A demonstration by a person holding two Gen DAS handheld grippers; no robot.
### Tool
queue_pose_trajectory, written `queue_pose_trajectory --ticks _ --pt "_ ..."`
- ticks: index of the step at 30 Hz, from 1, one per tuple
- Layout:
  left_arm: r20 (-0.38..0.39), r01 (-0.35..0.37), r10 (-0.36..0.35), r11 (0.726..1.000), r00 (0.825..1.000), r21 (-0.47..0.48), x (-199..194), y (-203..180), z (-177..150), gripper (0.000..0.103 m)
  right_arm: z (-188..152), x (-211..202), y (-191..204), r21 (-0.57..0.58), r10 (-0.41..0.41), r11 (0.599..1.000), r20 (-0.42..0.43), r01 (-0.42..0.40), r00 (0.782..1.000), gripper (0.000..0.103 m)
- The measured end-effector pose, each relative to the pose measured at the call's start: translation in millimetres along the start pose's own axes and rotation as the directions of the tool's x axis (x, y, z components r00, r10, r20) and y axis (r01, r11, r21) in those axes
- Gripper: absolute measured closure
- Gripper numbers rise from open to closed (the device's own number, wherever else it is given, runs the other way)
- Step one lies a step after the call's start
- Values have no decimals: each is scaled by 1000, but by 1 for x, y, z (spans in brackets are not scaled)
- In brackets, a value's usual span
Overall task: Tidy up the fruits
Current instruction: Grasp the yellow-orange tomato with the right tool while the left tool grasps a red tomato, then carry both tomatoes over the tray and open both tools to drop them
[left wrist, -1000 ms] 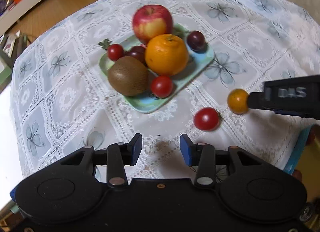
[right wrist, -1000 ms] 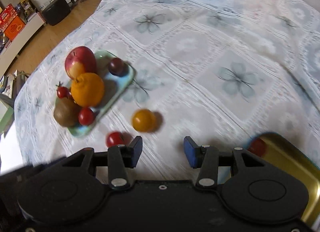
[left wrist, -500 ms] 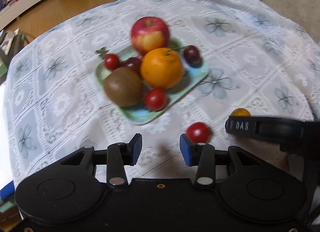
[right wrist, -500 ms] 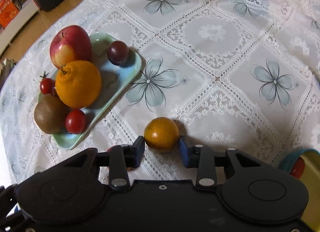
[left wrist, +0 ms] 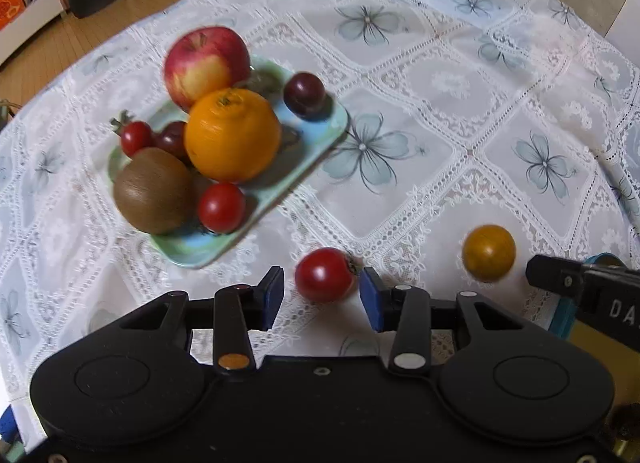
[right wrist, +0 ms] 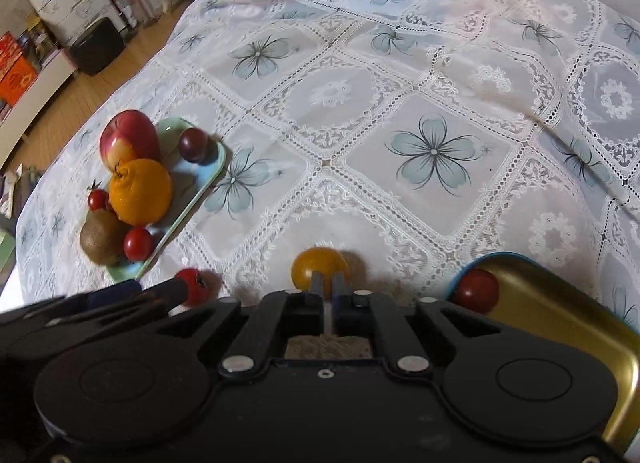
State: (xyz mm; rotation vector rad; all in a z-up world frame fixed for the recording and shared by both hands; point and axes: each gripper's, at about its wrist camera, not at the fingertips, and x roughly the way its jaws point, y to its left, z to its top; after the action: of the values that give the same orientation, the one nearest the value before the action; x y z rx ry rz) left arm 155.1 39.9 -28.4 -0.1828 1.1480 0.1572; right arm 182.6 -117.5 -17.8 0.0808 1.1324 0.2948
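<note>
A loose red cherry tomato [left wrist: 325, 274] lies on the lace tablecloth between the blue pads of my left gripper [left wrist: 322, 283]. That gripper is open and its pads stand clear of the tomato. To the right sits a yellow tomato [right wrist: 320, 265] on the cloth. My right gripper [right wrist: 328, 286] has its jaws closing, nearly together with nothing between them. The yellow tomato lies just past its fingertips. A pale green plate [left wrist: 330, 129] at the left holds an apple [left wrist: 206, 63], an orange [left wrist: 232, 135], a kiwi [left wrist: 154, 195], small tomatoes and dark grapes.
A gold tray with a blue rim [right wrist: 560, 323] lies at the right front, with one red tomato [right wrist: 476, 289] at its near-left end. White tablecloth [right wrist: 432, 151] spreads behind both grippers. The wooden floor and shelves lie beyond the table's left edge.
The left gripper moved toward the red tomato, which now sits between its open fingers. The right gripper's fingers, earlier either side of the yellow tomato, have come together behind it.
</note>
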Motion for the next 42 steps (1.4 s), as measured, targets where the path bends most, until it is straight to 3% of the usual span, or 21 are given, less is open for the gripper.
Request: queue_pose_trajectory --ticks 4,6,21,25,28,33,42 --pt "-49 -7 6 1000 999 -19 20 -1 1 52 0 -1 -5 1 -5 1000 20 5 1000 83" --pt "-56 -7 5 999 998 -32 25 0 2 52 2 1 -6 12 -4 1000 24 4 1000 70" --pt "-47 29 -35 992 998 -122 28 12 6 51 14 42 13 -8 -2 1000 2 2 1000 60" --pt "-22 25 -27 996 999 -83 28 8 6 56 10 55 11 -6 -24 1000 -19 24 1000 60" --pt "-5 4 -5 999 1000 -44 27 1 5 59 7 53 12 -5 -28 1000 13 28 1000 61" --pt "8 44 -43 998 999 -33 15 -4 4 59 6 47 12 -24 -35 999 26 36 999 64" --pt "70 42 -49 994 996 105 -35 -32 -25 59 -6 -10 -16 63 -5 998 49 2 999 64"
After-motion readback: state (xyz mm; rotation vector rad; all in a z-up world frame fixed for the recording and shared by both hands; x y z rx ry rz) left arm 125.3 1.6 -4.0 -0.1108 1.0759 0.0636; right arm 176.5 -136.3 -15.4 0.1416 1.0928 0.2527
